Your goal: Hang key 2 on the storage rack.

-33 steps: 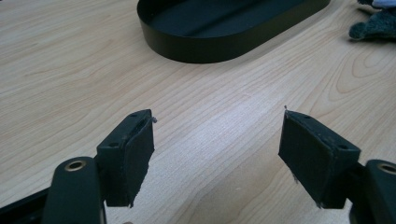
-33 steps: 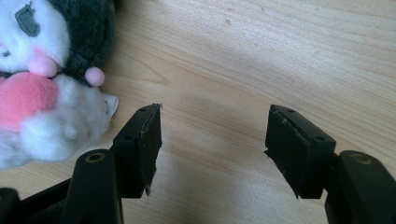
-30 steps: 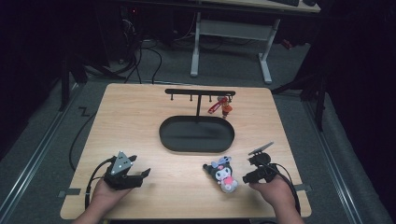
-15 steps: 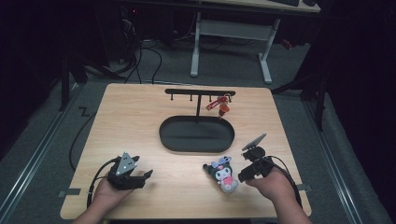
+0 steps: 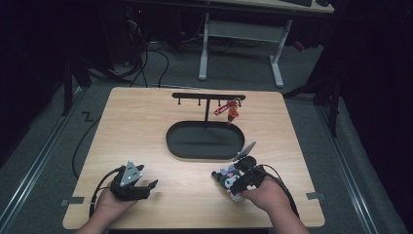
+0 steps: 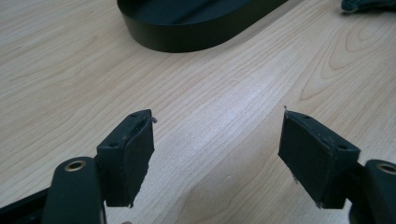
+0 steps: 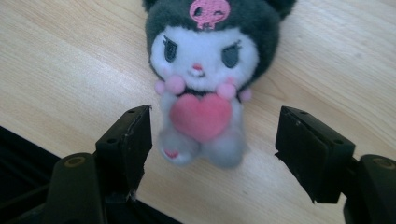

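1. Near the table's front edge, right of centre: plush [image 7: 201,88] lying face up on the wood, dark hood with pink skull, white face, pink heart on its chest. In the high view it lies at [image 5: 229,179].
2. Right gripper [image 7: 212,140] over it, jaws apart, one on each side of the plush's feet; neither pad touches it.
3. Left gripper [image 6: 217,154] low over bare table [image 5: 146,126] at front left, jaws wide apart, nothing between them.
4. Tray [image 5: 204,141], black oval, mid-table, just beyond the plush.
5. Rack [image 5: 208,96] behind the tray; red keychain [image 5: 228,110] hangs at its right end.
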Demonstrator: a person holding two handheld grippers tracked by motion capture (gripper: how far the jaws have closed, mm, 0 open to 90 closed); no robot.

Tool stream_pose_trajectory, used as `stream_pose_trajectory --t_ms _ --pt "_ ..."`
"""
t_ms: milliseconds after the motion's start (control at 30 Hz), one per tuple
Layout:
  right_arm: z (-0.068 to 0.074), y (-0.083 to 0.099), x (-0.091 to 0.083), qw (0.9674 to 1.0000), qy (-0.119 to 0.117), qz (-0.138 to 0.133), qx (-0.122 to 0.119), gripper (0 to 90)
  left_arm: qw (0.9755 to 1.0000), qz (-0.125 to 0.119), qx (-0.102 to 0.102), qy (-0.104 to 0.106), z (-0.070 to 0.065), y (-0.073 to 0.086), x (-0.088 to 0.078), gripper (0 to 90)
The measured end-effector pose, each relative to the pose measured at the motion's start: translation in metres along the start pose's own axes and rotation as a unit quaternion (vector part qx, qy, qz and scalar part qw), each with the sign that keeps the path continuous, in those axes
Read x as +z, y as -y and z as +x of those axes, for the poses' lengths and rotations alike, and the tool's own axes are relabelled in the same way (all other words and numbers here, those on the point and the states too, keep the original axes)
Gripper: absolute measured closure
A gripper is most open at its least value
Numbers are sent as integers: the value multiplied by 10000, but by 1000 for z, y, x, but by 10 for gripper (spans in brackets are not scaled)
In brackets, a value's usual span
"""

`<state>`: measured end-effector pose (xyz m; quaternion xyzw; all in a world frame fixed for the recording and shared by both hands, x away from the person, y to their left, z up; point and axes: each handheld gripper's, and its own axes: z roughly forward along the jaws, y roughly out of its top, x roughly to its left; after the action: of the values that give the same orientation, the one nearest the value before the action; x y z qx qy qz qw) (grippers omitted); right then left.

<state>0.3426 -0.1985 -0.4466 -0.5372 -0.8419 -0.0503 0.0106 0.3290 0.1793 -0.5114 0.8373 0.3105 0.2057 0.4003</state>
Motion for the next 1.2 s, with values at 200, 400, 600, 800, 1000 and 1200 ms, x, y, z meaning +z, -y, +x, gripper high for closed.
stream_pose_trajectory --t_ms 200,400,600,800,1000,1200 --pt "3 -6 19 9996 -69 265 -65 303 10000 44 -6 -30 1 1 2 269" --pt "5 -9 36 9989 -41 394 -259 424 10000 68 45 12 -1 3 2 269" --pt "3 -14 37 9985 -185 463 -226 464 10000 90 -6 -20 1 5 0 271" --pt "8 -22 20 9982 -243 510 -181 473 9998 98 -156 22 5 5 3 272" --pt "10 -30 -2 9986 -237 337 -325 474 9999 44 -101 -7 4 5 2 267" --pt "14 -42 -19 9981 -326 278 -446 473 9999 41 -102 -19 4 5 1 267"
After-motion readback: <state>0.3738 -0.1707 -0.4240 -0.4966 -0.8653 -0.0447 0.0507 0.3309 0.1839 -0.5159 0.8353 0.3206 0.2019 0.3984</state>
